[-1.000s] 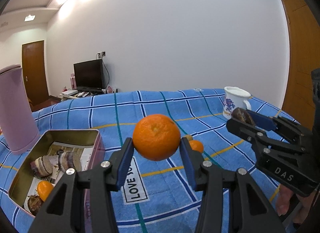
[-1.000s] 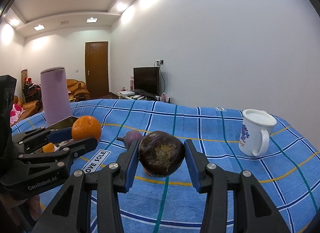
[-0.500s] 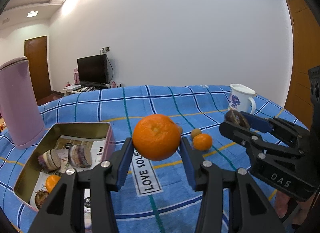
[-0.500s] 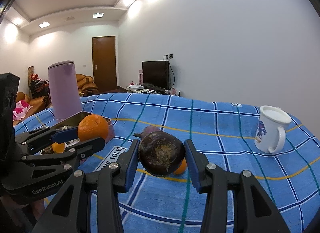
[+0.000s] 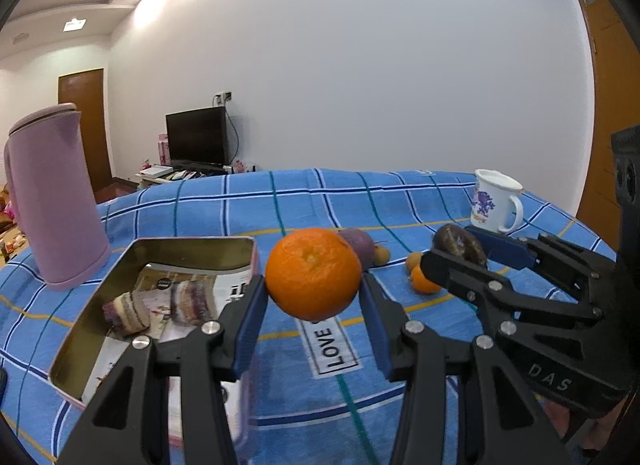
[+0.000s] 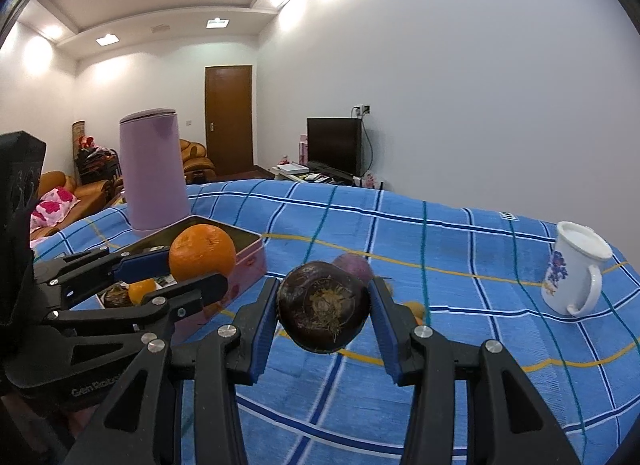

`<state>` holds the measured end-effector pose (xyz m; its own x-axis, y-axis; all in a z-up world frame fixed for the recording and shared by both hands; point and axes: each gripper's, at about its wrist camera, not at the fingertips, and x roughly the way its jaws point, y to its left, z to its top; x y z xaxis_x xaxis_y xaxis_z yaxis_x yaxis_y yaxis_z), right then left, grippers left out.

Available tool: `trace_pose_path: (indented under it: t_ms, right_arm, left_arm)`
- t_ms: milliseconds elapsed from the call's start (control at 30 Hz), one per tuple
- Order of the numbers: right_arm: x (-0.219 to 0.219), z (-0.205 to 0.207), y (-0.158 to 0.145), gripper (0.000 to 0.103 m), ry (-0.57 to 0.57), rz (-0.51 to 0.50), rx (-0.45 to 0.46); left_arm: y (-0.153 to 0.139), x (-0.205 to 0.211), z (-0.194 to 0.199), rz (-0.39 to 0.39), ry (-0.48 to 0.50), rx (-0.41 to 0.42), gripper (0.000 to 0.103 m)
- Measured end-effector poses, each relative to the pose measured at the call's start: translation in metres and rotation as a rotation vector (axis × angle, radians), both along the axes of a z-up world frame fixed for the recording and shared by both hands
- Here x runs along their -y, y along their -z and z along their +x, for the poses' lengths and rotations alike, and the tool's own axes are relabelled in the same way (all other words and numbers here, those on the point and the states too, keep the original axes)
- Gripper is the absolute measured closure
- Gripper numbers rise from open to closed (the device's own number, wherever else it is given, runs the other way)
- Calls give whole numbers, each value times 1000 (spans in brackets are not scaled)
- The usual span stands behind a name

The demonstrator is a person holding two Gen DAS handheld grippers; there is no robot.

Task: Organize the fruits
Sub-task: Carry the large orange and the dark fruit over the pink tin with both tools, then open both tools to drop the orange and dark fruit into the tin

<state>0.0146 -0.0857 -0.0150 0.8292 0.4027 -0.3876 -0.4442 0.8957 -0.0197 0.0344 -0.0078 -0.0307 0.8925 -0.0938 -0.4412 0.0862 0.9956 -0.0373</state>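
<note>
Orange (image 5: 313, 273) clamped in left tool (image 5: 313, 305) — dark fruit (image 6: 323, 306), stem-end toward camera, in right tool (image 6: 323, 317).

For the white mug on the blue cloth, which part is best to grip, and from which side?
Probably the white mug by its rim wall, coming from above: it stands upright with the mouth open. Its handle faces the camera side, a narrower alternative.

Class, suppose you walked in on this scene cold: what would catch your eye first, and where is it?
First, the big orange clamped in the left gripper, held above the blue plaid cloth just right of the open tin. Next, the dark purple fruit gripped by the right gripper, also off the cloth. Behind stand a tall lilac jug at left and a white mug at right.
</note>
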Motion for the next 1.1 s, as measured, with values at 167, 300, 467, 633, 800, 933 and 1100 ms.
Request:
trace_pose_path:
  t_ms: [167,300,467,633,800,933,1100]
  right_arm:
    - [-13,1,1,56,-23,-11,-3]
    - [-22,2,1,56,-41,-13,-4]
    - [-32,2,1,56,-58,-18,-7]
    - [-42,4,1,56,-79,-19,-15]
    - [-51,4,-1,56,-100,-28,-13]
    - [-62,3,-2,56,-117,-33,-10]
    - [-74,3,-3,56,-142,-41,-8]
  left_arm:
    - [1,-14,0,-16,-26,-7,54]
    - [1,-26,-2,-22,-45,-11,54]
    - [1,-36,-2,-27,-66,-16,54]
    - [0,-44,-4,-19,-85,-12,54]
    - [0,-56,-4,-22,-107,-17,54]
    - [0,-65,-5,-27,-126,-21,54]
    - [0,-76,-4,-24,-148,-34,54]
